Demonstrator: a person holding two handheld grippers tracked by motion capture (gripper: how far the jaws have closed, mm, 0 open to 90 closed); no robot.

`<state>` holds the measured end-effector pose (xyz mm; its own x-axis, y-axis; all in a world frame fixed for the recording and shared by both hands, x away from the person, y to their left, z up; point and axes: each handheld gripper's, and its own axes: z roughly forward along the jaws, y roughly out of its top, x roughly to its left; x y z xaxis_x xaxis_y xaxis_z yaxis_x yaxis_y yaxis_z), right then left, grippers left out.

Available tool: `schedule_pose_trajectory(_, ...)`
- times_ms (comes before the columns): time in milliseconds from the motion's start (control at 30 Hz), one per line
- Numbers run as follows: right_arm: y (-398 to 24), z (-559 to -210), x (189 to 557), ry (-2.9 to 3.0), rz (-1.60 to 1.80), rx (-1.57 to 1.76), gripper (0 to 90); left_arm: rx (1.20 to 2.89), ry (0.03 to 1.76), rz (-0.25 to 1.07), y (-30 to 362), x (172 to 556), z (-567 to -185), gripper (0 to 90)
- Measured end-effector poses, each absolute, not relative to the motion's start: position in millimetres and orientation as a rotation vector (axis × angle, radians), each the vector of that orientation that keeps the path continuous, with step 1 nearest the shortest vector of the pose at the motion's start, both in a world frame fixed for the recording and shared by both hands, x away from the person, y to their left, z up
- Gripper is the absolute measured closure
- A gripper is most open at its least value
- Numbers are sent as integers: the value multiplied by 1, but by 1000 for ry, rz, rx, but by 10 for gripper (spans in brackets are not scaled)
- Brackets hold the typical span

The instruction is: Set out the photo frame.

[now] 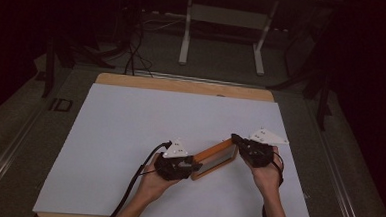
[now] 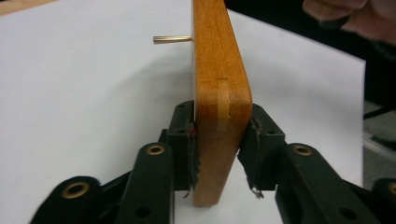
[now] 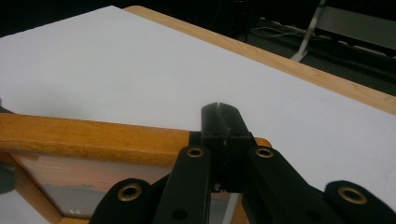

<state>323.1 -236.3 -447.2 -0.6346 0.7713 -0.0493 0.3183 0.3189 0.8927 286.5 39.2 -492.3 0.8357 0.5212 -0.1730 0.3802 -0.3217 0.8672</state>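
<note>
A wooden picture frame (image 1: pixel 213 158) stands tilted on its edge on the white sheet (image 1: pixel 129 135), near the front right of the table. My left gripper (image 1: pixel 193 166) holds its near-left end. In the left gripper view the two pads (image 2: pixel 219 121) press on both faces of the frame's edge (image 2: pixel 219 70), and a thin brass pin (image 2: pixel 172 39) sticks out of one face. My right gripper (image 1: pixel 237 139) is at the frame's far right corner. In the right gripper view its jaws (image 3: pixel 219 109) are shut together just over the top rail (image 3: pixel 93 135), with nothing visible between the tips.
The white sheet covers a wooden tabletop whose bare rim (image 1: pixel 182 84) shows at the back. Beyond the table are a white stand's legs (image 1: pixel 184 53) and dark cables (image 1: pixel 131 55) on the floor. A hand (image 2: pixel 355 14) shows at the upper right of the left gripper view.
</note>
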Motion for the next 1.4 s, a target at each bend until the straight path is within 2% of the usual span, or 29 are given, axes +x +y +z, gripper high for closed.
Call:
schedule_pose_trajectory(33, -237, -448, 323, 2117, 1277, 959, 900, 1948, 674, 159, 39, 287, -495, 603)
schedule_pose_trajectory(100, -238, -448, 322, 2117, 1282, 959, 900, 1947, 688, 155, 36, 286, -500, 569)
schedule_pose_trajectory(267, -241, -449, 322, 2111, 1291, 964, 900, 1940, 709, 145, 33, 287, -513, 554)
schedule_pose_trajectory(467, -243, -449, 321, 2112, 1297, 966, 900, 1916, 717, 118, 32, 288, -525, 590)
schedule_pose_trajectory(800, -242, -449, 322, 2112, 1297, 966, 900, 1937, 712, 150, 27, 287, -530, 635)
schedule_pose_trajectory(1400, -241, -449, 323, 2107, 1299, 966, 900, 1959, 685, 278, 23, 279, -529, 681)
